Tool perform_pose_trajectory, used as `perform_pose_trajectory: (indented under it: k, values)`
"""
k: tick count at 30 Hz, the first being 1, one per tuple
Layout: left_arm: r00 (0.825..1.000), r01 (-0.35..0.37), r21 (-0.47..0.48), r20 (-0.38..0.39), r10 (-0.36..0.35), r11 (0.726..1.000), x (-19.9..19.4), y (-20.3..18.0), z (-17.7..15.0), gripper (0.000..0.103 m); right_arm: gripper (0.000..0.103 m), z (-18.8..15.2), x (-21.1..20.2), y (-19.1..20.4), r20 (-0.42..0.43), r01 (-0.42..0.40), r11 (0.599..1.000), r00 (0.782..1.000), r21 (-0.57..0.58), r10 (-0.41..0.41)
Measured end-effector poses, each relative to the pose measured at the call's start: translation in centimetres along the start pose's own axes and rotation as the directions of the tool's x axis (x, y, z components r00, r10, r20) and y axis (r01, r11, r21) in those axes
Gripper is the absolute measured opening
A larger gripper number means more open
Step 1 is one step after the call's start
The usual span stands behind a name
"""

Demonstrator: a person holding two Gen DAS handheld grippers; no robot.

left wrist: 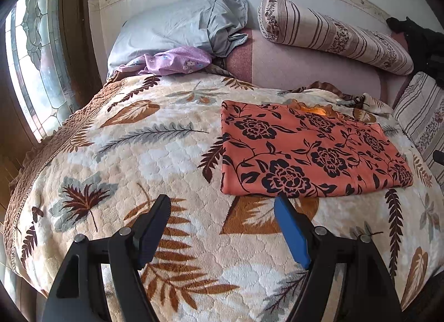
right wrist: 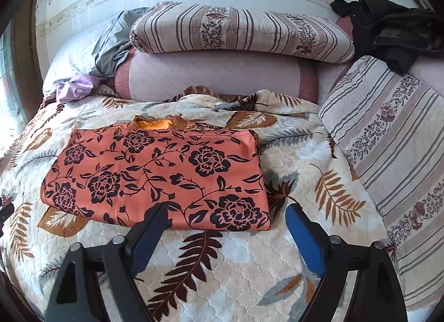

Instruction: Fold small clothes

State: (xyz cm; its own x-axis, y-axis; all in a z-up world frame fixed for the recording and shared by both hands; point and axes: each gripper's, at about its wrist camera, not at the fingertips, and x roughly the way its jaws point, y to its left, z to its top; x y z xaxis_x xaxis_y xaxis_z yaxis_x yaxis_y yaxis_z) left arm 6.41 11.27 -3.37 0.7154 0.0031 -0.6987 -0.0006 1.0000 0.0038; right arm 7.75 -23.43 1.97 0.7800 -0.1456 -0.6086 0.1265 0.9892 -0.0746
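the orange floral garment [right wrist: 155, 175] lies folded flat on the bed [right wrist: 249, 266]. both the left gripper [left wrist: 222, 205] and right gripper [right wrist: 226, 212] are held apart, empty; any further fold should be started from matched corners.

dark clothes pile [right wrist: 388, 30] at the bed's far right corner too murky to identify, striped cushion [right wrist: 394, 161] cut off at right edge, purple cloth [left wrist: 172, 62] half tucked under grey pillow [left wrist: 177, 28]

Your left gripper [left wrist: 222, 204] and right gripper [right wrist: 226, 211]: black angular arms, silver pivot screws, blue ribbed pads [right wrist: 304, 238] lining the fingers.
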Motion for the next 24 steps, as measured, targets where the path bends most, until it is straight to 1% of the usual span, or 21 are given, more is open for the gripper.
perform_pose_trajectory:
  k: [7,24]
  values:
    - [1.0,-0.006,-0.016,-0.002,0.006,1.0,-0.4,0.6,-0.3,0.077,0.089,-0.3,-0.8,0.1,0.001,0.006,1.0,1.0,0.004,-0.006]
    - [1.0,-0.016,-0.036,-0.013,0.016,0.999,-0.6,1.1,-0.6,0.077,0.089,-0.3,-0.7,0.3,-0.002,0.021,1.0,1.0,-0.001,-0.021]
